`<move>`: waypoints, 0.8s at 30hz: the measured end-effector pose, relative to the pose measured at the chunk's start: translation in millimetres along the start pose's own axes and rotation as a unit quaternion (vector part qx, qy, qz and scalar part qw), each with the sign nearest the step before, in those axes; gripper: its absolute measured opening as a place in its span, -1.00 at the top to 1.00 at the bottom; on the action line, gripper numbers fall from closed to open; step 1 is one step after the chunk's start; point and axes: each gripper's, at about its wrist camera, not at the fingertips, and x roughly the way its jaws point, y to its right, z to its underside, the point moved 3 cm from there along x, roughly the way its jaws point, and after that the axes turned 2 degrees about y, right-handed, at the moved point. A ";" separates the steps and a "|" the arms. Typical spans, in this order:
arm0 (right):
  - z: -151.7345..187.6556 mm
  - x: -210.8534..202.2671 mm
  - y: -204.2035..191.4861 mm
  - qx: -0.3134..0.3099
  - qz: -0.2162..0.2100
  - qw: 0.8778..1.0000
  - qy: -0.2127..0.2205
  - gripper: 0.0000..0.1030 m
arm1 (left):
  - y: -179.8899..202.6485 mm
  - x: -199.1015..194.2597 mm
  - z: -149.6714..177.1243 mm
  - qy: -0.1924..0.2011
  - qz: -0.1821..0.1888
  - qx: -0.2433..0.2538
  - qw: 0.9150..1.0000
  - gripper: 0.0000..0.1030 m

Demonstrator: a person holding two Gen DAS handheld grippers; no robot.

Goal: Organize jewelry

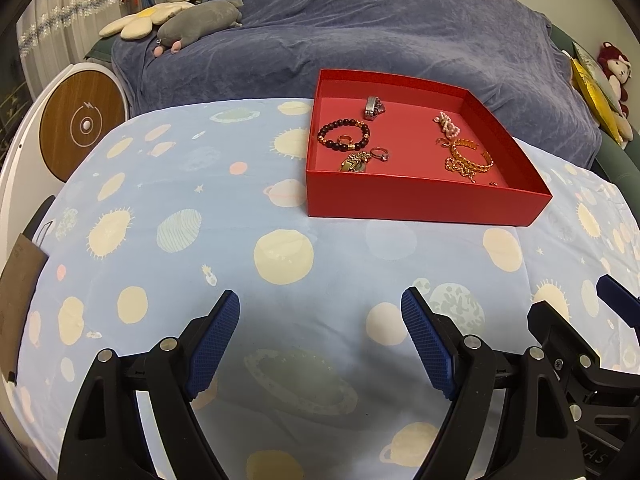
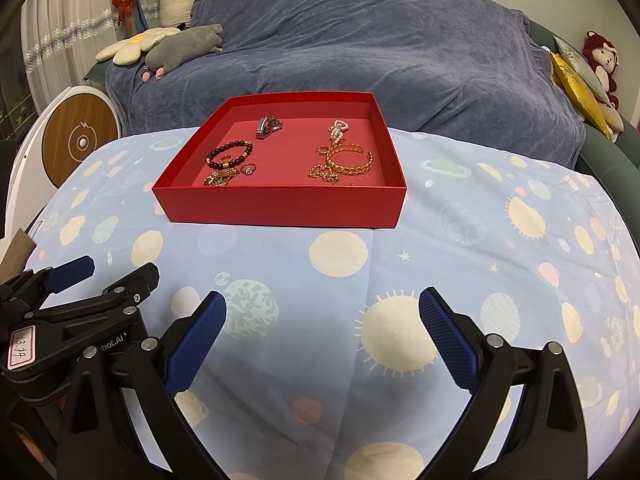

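Jewelry (image 2: 348, 158) lies in the red tray (image 2: 280, 204) on the counter (image 2: 320, 280), well ahead of my left claw (image 1: 320, 336) and right claw (image 2: 322, 332), both spread apart, empty.

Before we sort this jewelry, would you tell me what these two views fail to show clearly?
- Gold pile, left view: too small to tell apart.
- Tiny piece, left view: too small to identify.
- Box floor behind the red box's front wall, right view: hidden.
- Brown bag, left view: cut off.
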 end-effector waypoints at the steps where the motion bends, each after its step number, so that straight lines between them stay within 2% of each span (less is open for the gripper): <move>1: -0.1 -0.1 0.2 0.000 0.000 1.000 0.000 -0.84 | 0.4 0.0 0.2 0.001 -0.001 0.000 1.000 -0.56; 24: 0.0 0.0 0.2 0.001 0.000 1.000 0.000 -0.84 | 3.5 -1.5 -0.7 0.006 -0.007 0.008 1.000 -0.56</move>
